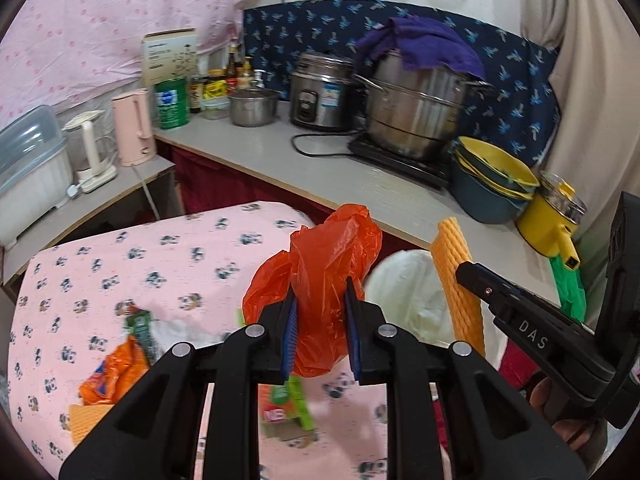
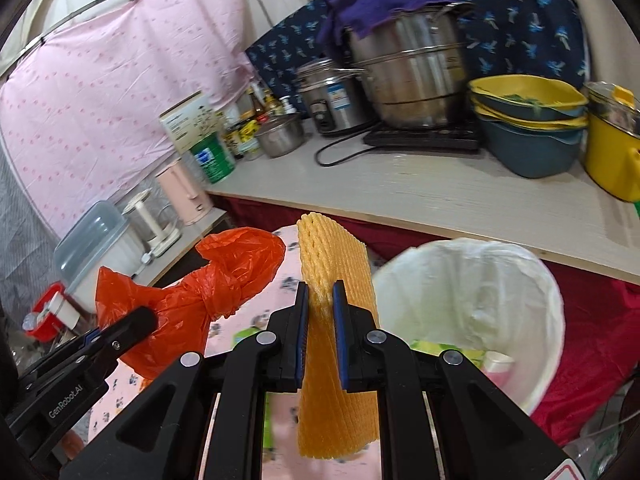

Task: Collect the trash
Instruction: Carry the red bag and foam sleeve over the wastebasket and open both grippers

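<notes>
My left gripper point(image 1: 320, 296) is shut on a crumpled orange plastic bag point(image 1: 320, 264) and holds it above the pink panda-print tablecloth point(image 1: 132, 256). My right gripper point(image 2: 321, 300) is shut on a yellow-orange foam net sleeve point(image 2: 340, 380), held upright beside the bag. The bag also shows in the right wrist view point(image 2: 200, 292), the sleeve in the left wrist view point(image 1: 460, 284). A white-lined trash bin point(image 2: 472, 300) stands just right of the sleeve, with some trash inside; it also shows in the left wrist view point(image 1: 404, 292). More wrappers point(image 1: 116, 368) lie on the cloth.
A grey counter point(image 1: 320, 168) behind holds a large steel pot point(image 1: 416, 112) with a purple cloth, a rice cooker point(image 1: 320, 96), stacked yellow and blue bowls point(image 1: 492, 184), a yellow pot point(image 1: 556, 216), bottles, a green tin and a pink kettle point(image 1: 134, 128). Red cloth lies around the bin.
</notes>
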Action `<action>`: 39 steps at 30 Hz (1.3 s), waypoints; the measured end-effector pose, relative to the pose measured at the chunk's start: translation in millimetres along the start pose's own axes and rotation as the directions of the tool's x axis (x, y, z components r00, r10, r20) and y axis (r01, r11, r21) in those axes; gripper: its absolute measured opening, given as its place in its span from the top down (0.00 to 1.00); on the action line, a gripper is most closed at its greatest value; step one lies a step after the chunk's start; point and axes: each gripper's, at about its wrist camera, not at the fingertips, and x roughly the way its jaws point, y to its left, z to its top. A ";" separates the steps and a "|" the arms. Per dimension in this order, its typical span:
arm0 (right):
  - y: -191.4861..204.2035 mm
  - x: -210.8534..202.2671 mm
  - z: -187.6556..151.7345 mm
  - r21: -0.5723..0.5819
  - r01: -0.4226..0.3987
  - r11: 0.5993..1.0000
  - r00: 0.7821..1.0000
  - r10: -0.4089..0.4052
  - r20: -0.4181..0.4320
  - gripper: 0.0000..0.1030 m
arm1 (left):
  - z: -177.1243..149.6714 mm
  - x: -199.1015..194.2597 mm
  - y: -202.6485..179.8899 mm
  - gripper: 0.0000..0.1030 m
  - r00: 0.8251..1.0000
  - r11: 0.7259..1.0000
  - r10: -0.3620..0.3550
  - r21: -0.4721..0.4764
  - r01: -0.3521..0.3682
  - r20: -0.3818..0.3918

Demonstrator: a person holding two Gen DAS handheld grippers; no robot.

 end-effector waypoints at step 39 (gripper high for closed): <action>-83.0 18.0 -5.5 0.090 0.110 0.990 0.994 -0.107 -0.027 0.74 | -11.0 61.5 -59.5 0.34 0.998 0.997 -0.004 0.070 0.009 -0.069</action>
